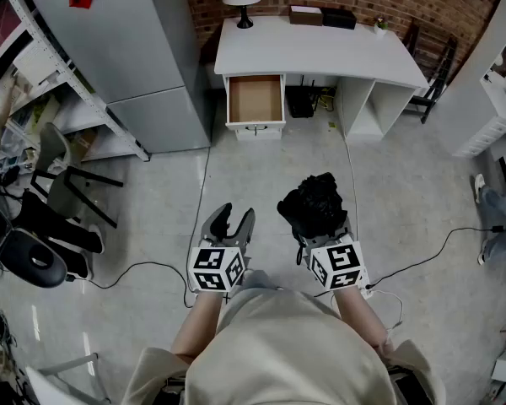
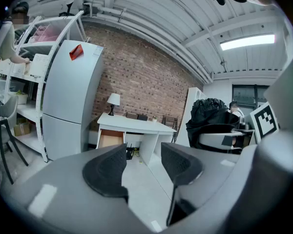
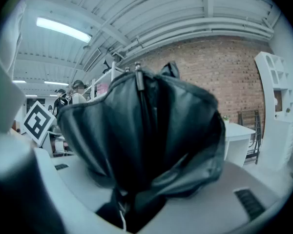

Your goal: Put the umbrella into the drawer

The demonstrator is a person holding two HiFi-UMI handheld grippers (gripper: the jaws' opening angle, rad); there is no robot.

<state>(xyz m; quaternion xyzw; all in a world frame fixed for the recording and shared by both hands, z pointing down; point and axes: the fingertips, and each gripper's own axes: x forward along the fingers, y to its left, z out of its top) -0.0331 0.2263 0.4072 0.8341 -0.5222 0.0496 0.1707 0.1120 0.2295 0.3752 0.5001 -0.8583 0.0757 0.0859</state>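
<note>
Nearest, the right gripper (image 1: pixel 324 241) pinches a folded black umbrella (image 1: pixel 314 205) that bunches out ahead of its jaws, while the left gripper (image 1: pixel 234 216) beside it is spread wide on nothing. The umbrella looks light, with soft, slippery cloth, so the stiff shaft is probably the firmest place to hold, but the cloth hides whether the pads reach it. Far off, the drawer (image 1: pixel 255 99) stands open under the front edge of the desk (image 1: pixel 320 53) tabletop, near its left corner.

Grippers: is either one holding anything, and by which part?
The right gripper clamps the folded black umbrella by the bunched fabric at its near end; the left gripper is open and empty.
</note>
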